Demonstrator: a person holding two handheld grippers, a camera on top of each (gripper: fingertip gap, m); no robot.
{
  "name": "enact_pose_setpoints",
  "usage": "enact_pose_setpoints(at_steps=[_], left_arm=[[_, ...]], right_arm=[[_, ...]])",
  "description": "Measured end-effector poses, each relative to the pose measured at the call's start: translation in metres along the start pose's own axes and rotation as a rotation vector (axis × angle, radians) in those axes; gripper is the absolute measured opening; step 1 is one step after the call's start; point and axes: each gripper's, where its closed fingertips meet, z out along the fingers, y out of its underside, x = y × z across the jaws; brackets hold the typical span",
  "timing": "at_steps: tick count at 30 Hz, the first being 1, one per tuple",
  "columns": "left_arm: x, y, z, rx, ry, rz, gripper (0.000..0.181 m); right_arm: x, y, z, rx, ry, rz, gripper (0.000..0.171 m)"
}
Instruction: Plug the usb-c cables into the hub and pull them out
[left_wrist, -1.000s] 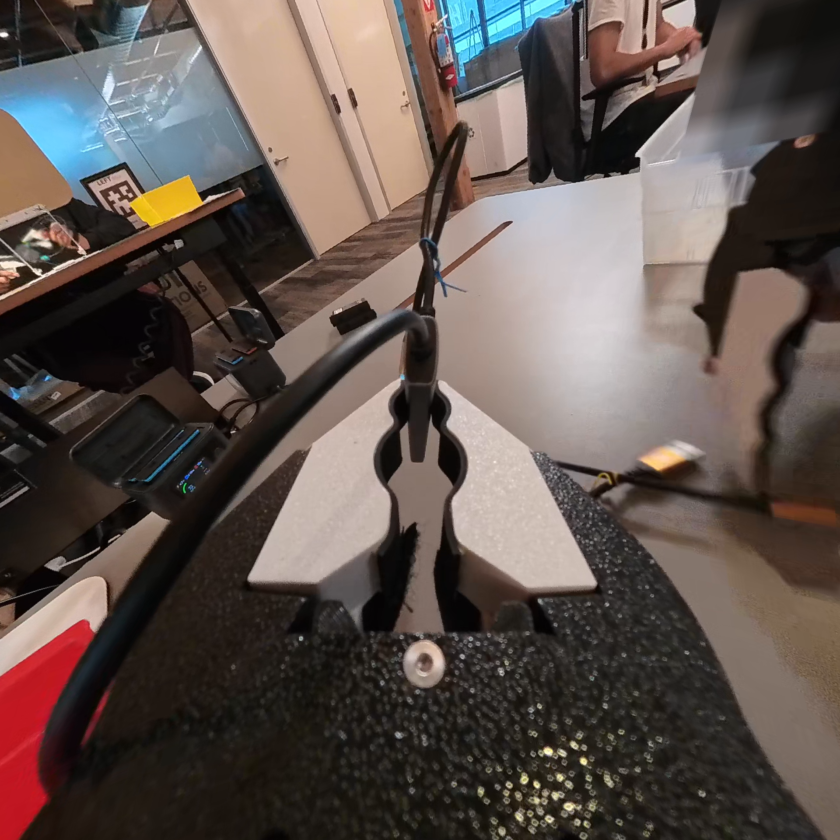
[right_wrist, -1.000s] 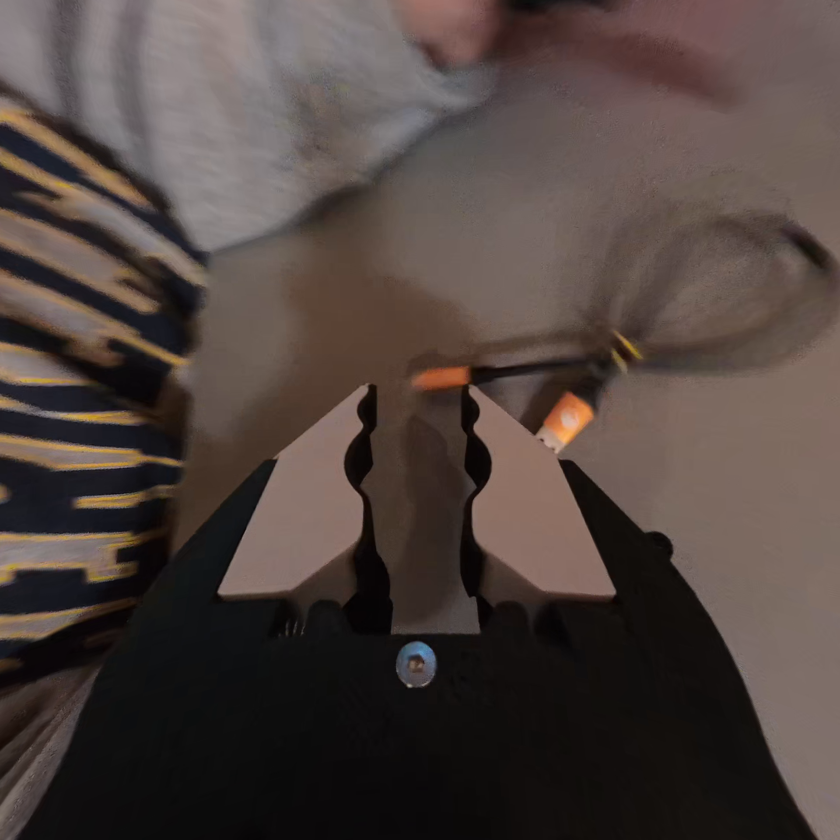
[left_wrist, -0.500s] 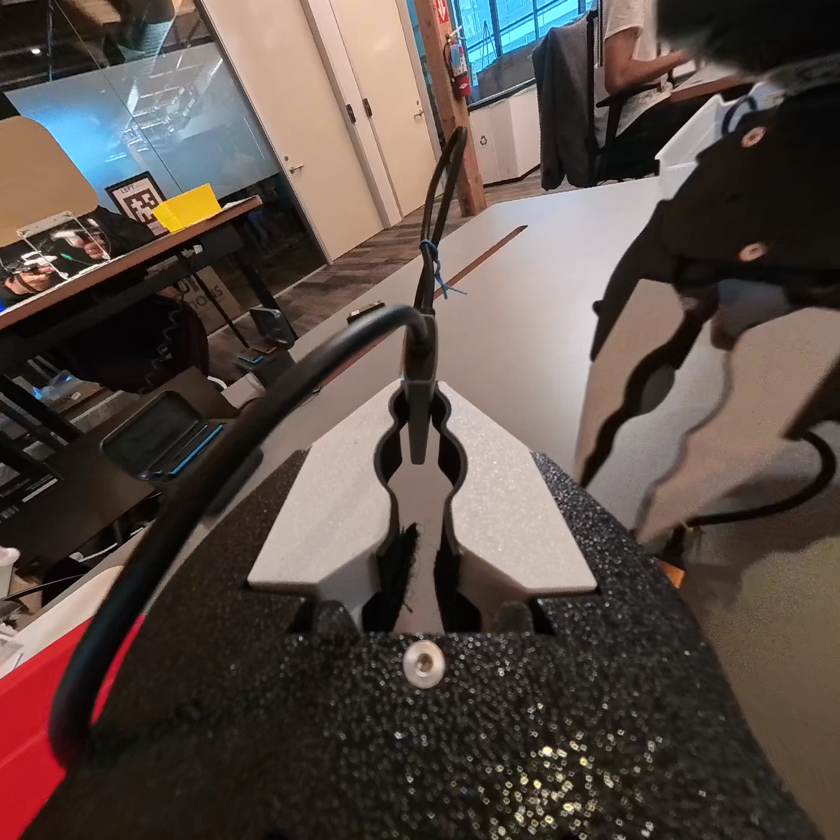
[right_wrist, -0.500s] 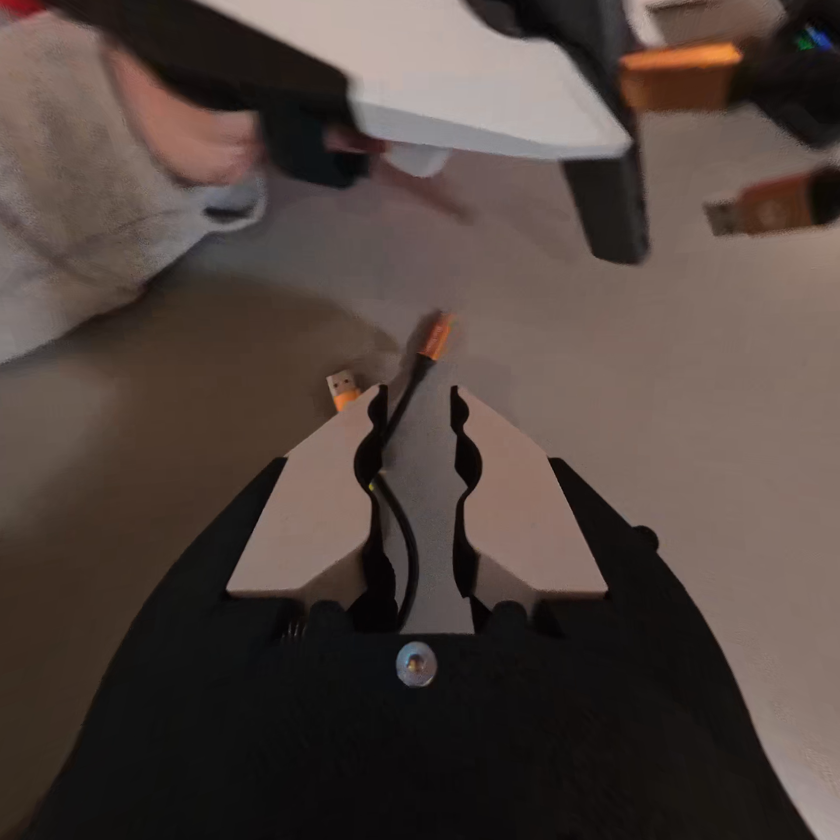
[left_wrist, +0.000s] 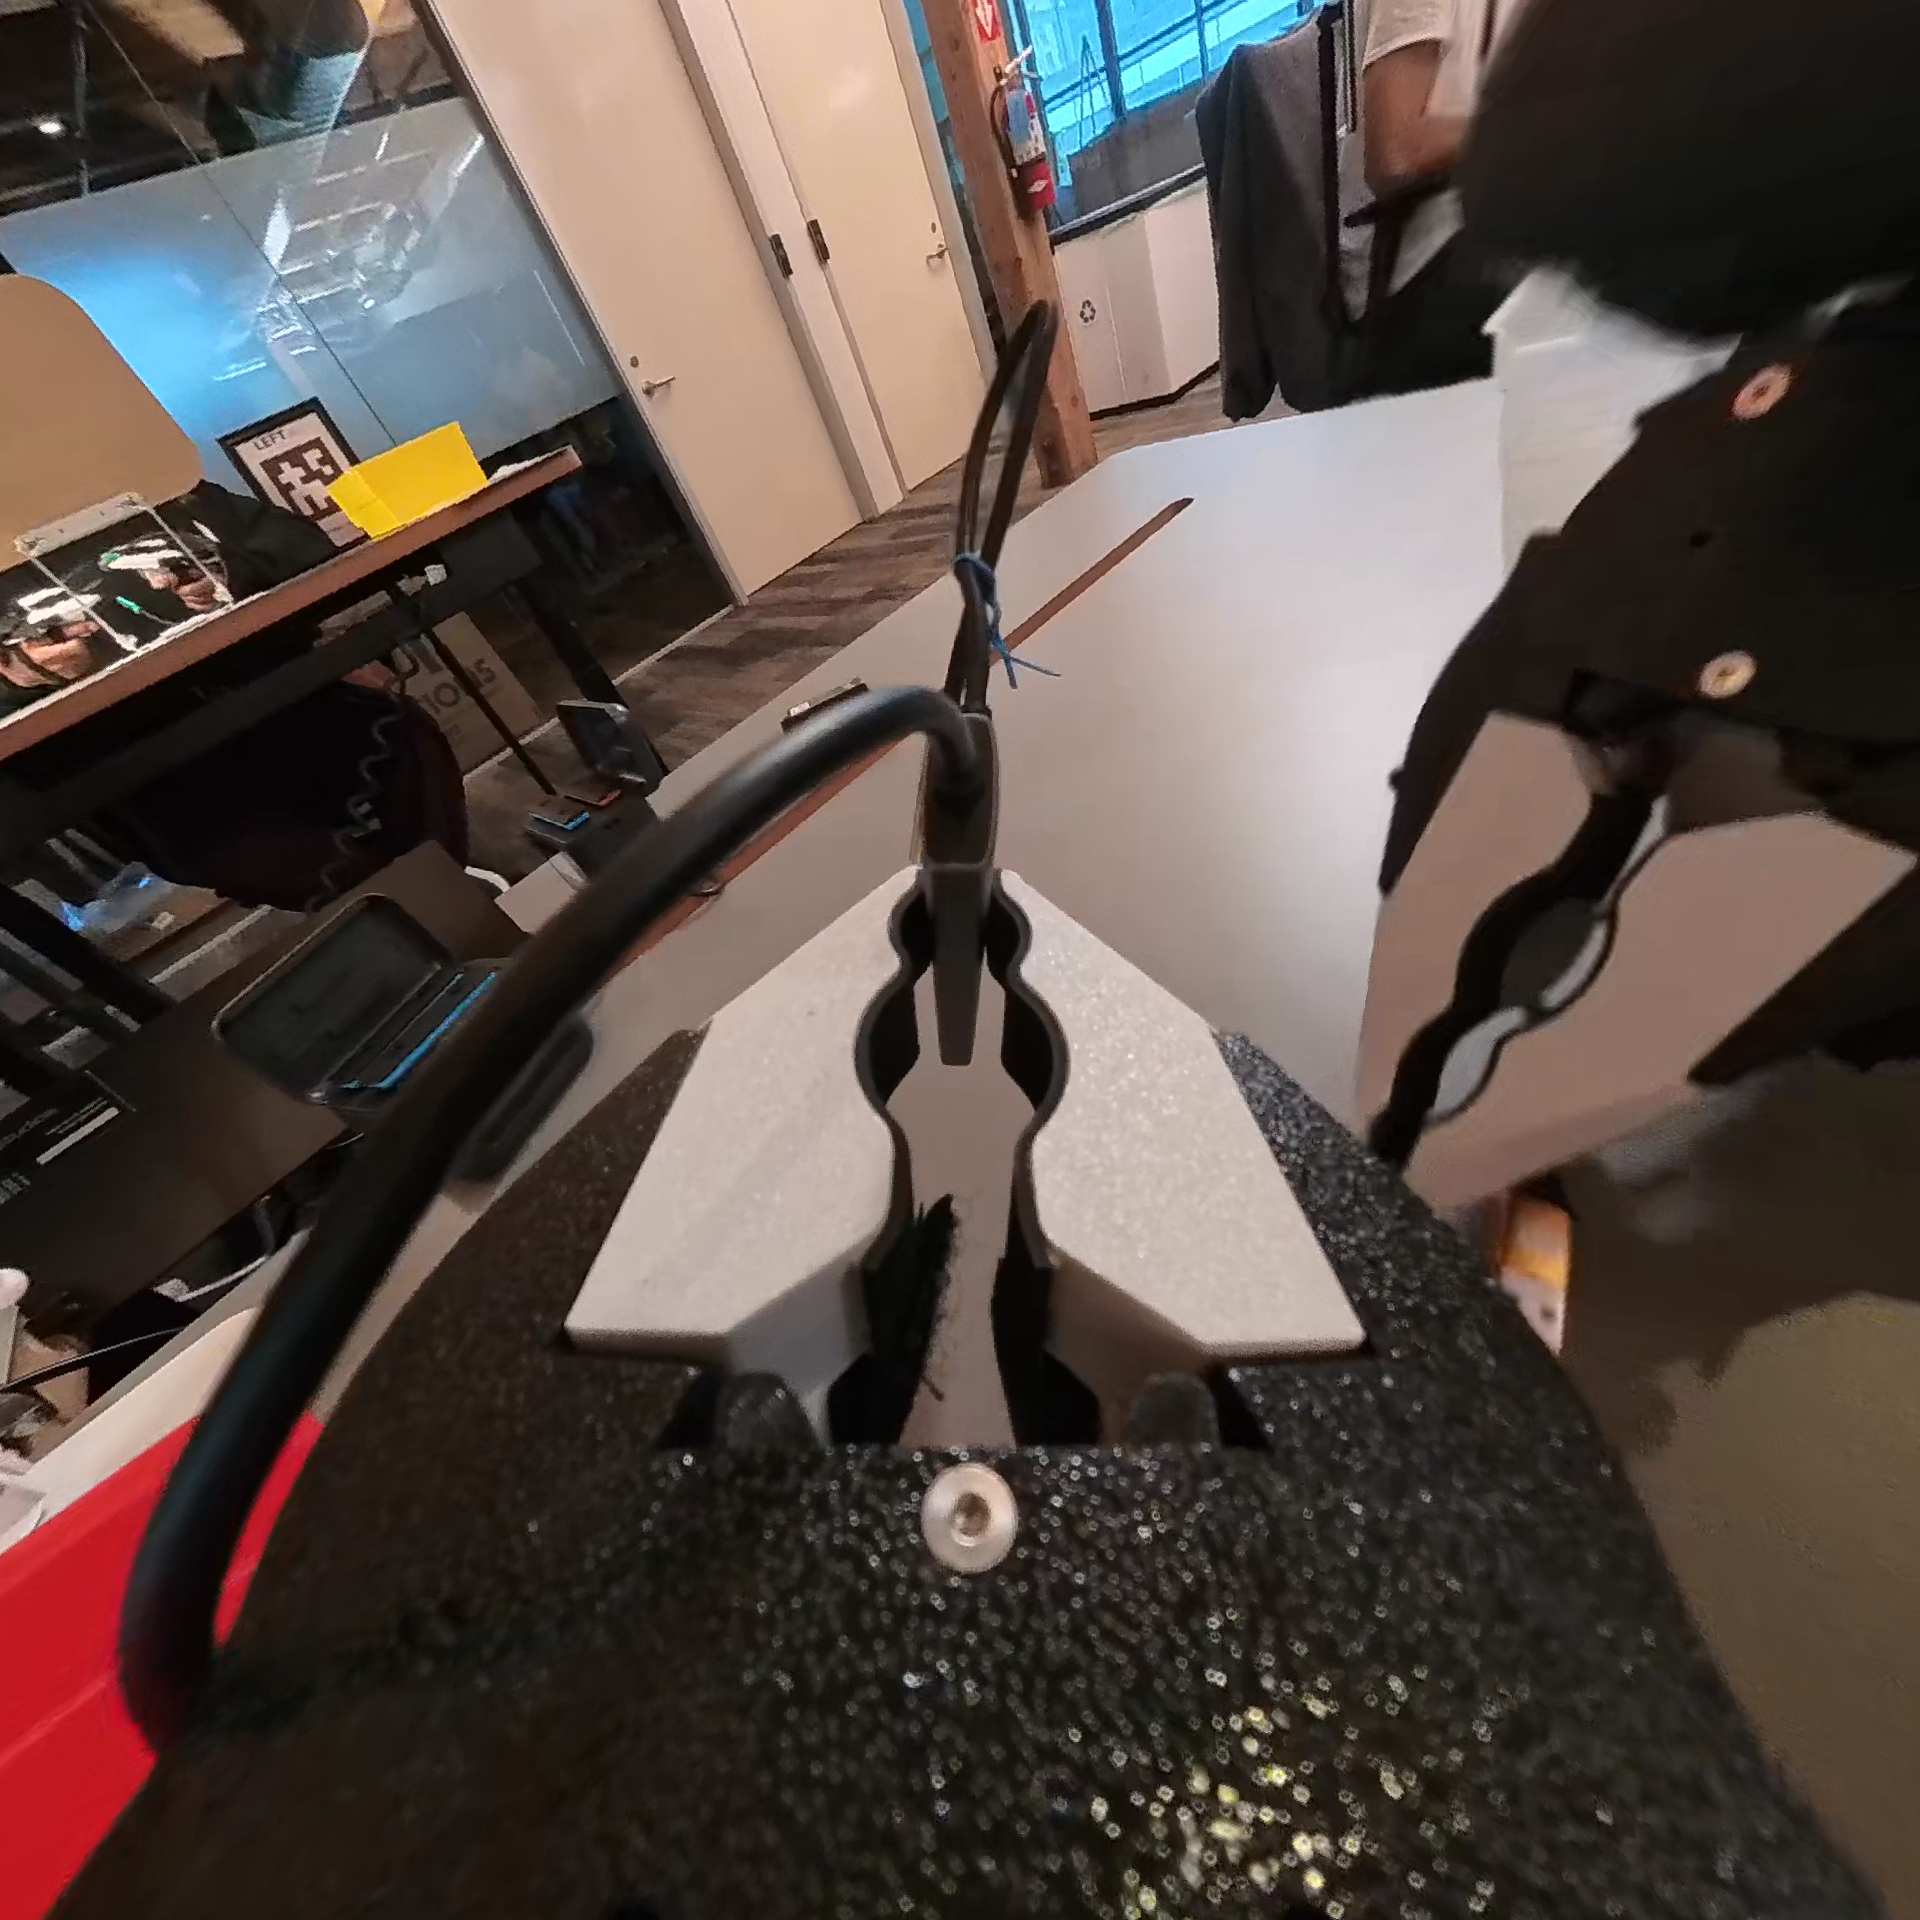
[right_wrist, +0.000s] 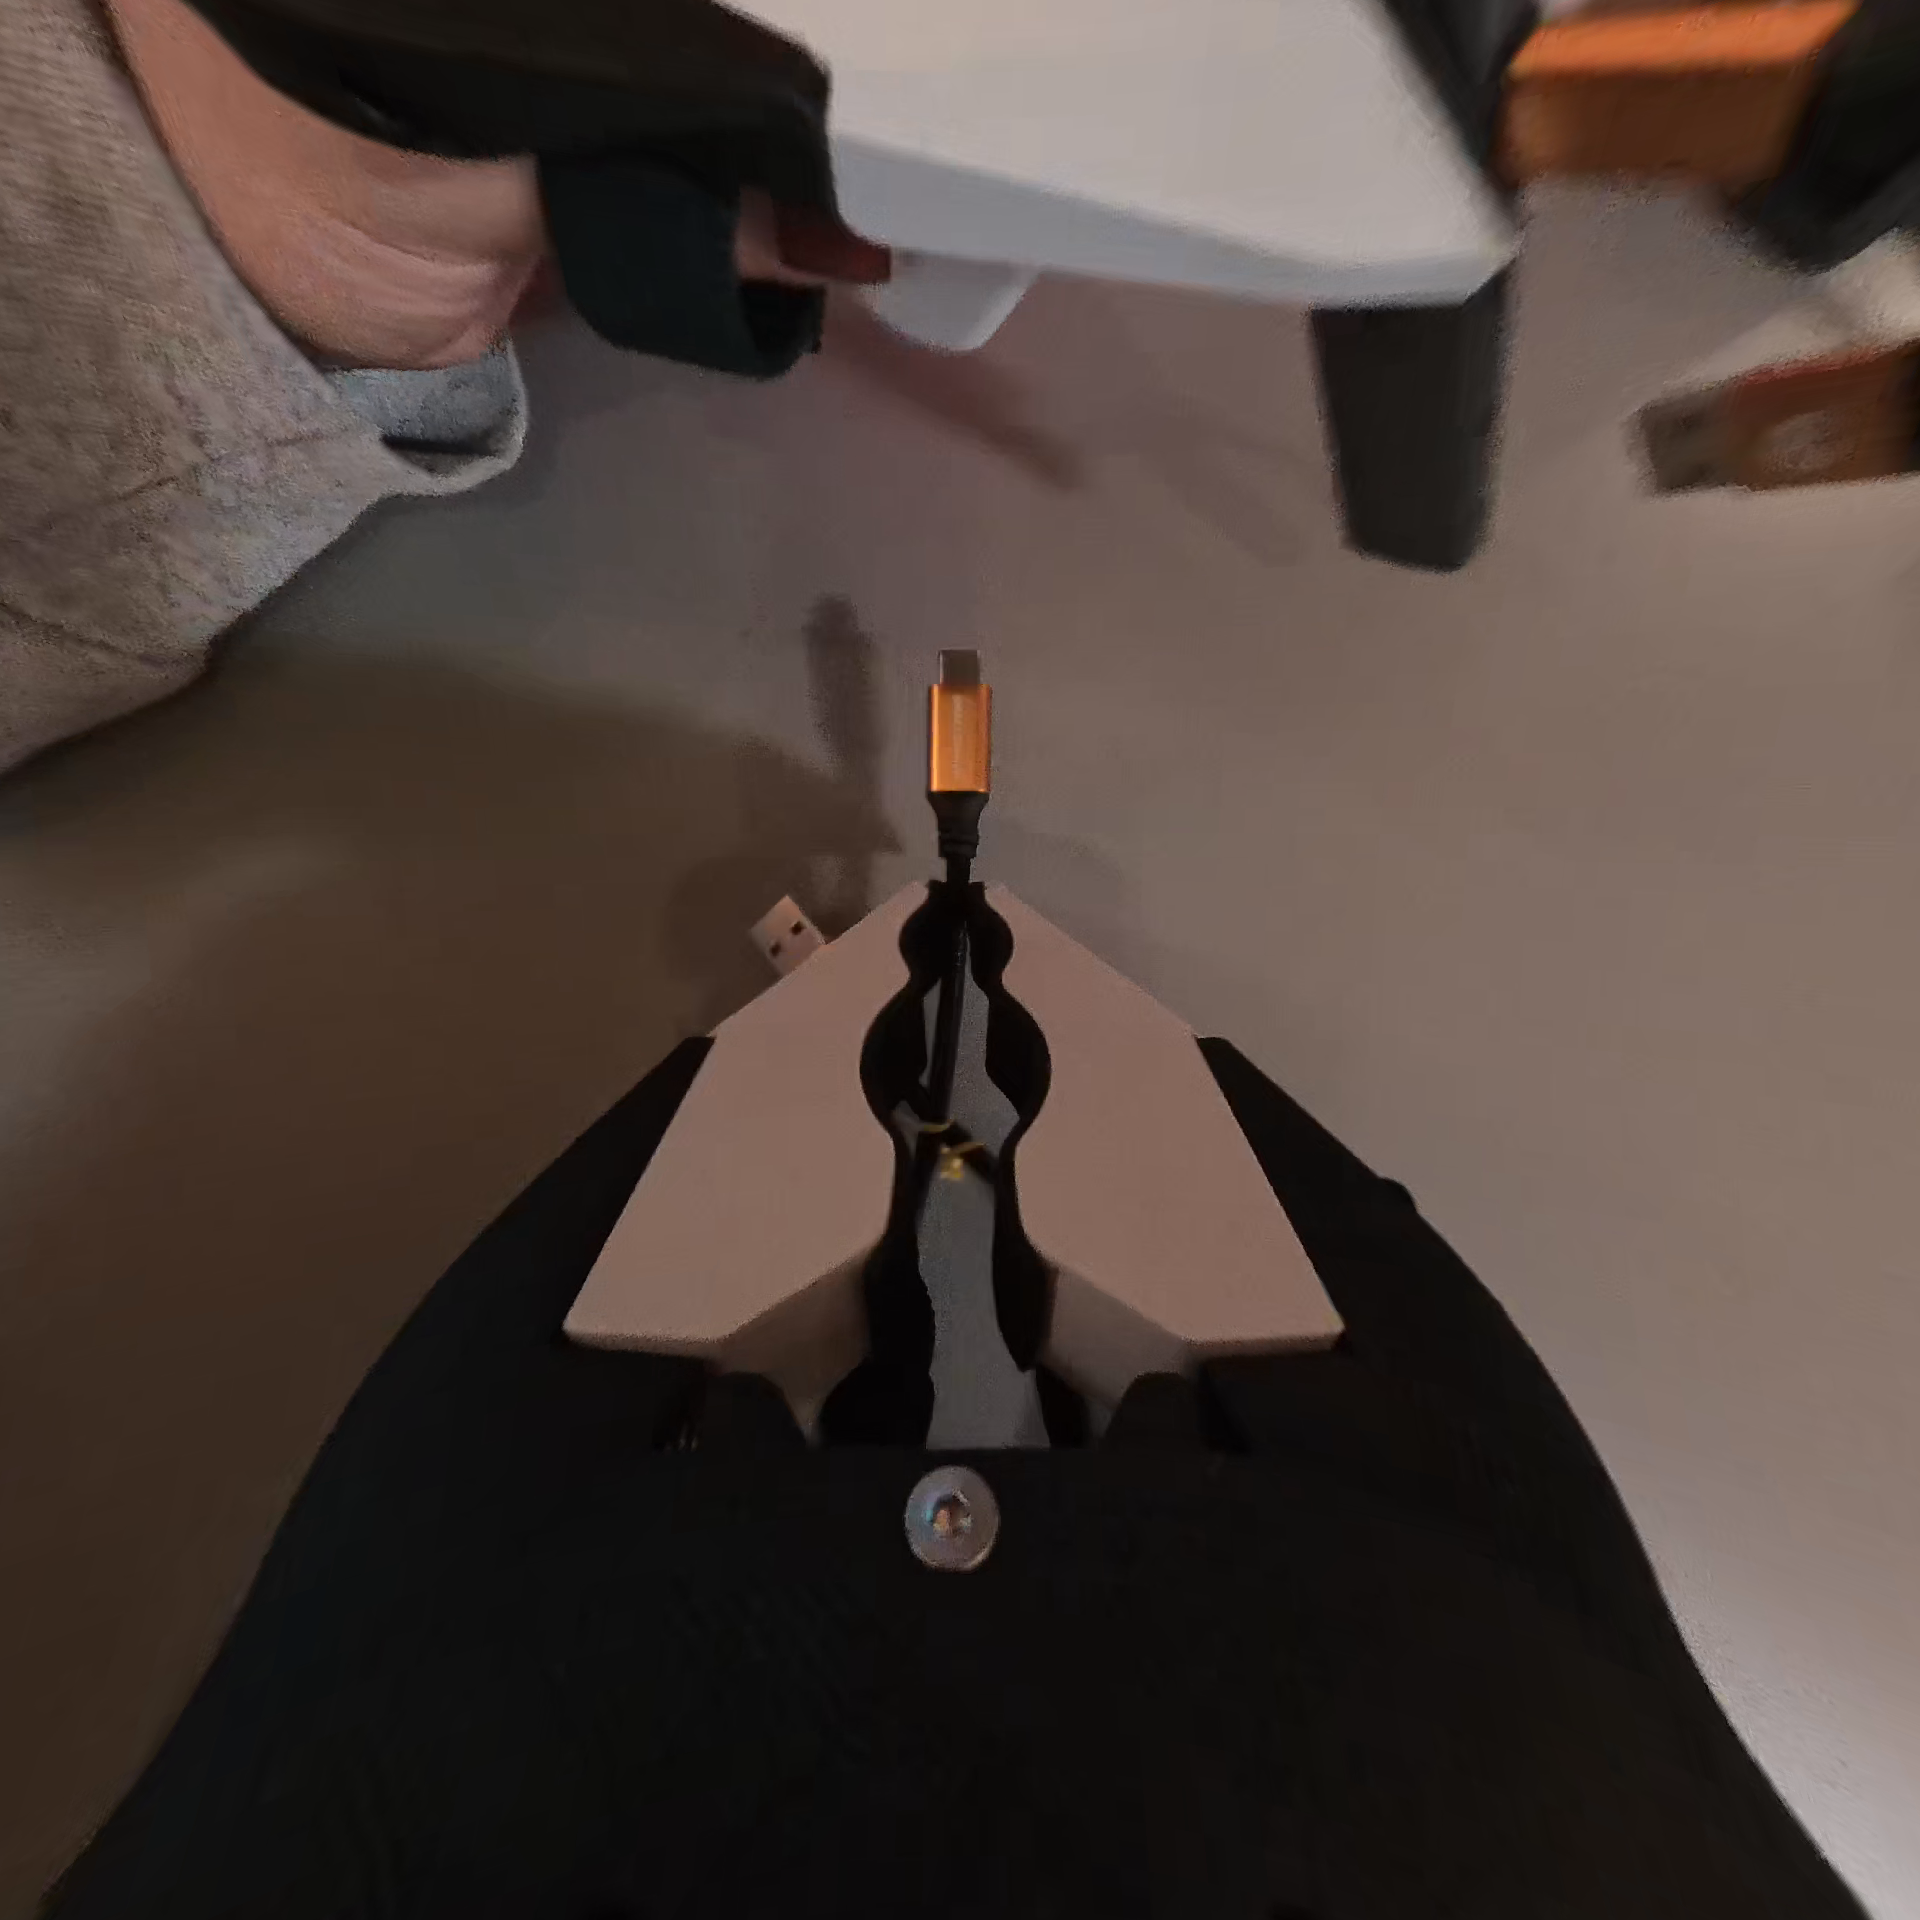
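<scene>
Right wrist view shows your right gripper (right_wrist: 954, 894) clamped on the cable just behind its orange usb-c plug (right_wrist: 959, 740), mid-frame above the table (right_wrist: 1455, 935). Your left gripper (left_wrist: 958, 904) pinches the dark hub (left_wrist: 958, 966) at centre; nothing looks plugged yet, so insertion and pulling remain.

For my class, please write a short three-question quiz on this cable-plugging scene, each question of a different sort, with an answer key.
1. True or false: the right gripper has its jaws shut on the thin black cable behind the orange metal usb-c plug.
2. What does the left gripper hold? A) a yellow bin B) a slim dark grey hub C) nothing
3. Fill in: the orange plug's metal tip points ____ from the right gripper.

Key: 1 true; 2 B; 3 away
</scene>
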Motion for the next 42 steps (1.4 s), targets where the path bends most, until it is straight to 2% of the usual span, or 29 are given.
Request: enact_pose_setpoints(at_steps=[1, 6, 9, 12, 14, 15, 18, 23, 30, 42], left_arm=[[0.001, 0.001, 0.000, 0.001, 0.010, -0.007, 0.008], [0.012, -0.005, 0.002, 0.043, 0.152, -0.206, 0.007], [0.035, -0.008, 0.001, 0.026, 0.368, -0.389, 0.007], [0.063, 0.003, 0.000, -0.070, 0.537, -0.403, 0.007], [0.080, 0.012, -0.002, -0.146, 0.617, -0.377, 0.007], [0.086, 0.011, -0.003, -0.141, 0.651, -0.378, 0.008], [0.094, 0.009, -0.007, -0.130, 0.713, -0.365, 0.007], [0.103, 0.008, -0.021, -0.095, 0.819, -0.322, 0.008], [0.104, 0.008, -0.021, -0.098, 0.821, -0.325, 0.008], [0.104, 0.009, -0.019, -0.128, 0.814, -0.353, 0.008]], right_arm=[[0.006, -0.003, -0.008, 0.031, 0.045, -0.043, 0.001], [0.043, -0.021, -0.062, 0.201, 0.405, -0.326, 0.001], [0.053, -0.024, -0.086, 0.174, 0.599, -0.562, 0.001], [0.051, -0.020, -0.098, 0.089, 0.729, -0.820, 0.001], [0.044, -0.012, -0.098, 0.029, 0.727, -0.944, 0.000], [0.038, -0.003, -0.093, -0.002, 0.669, -0.975, 0.001], [0.027, 0.013, -0.089, -0.057, 0.522, -0.920, 0.001], [0.023, 0.010, -0.096, -0.093, 0.540, -0.922, 0.001], [0.014, 0.013, -0.081, -0.194, 0.568, -1.022, 0.001], [0.014, 0.012, -0.082, -0.210, 0.618, -1.122, 0.001]])
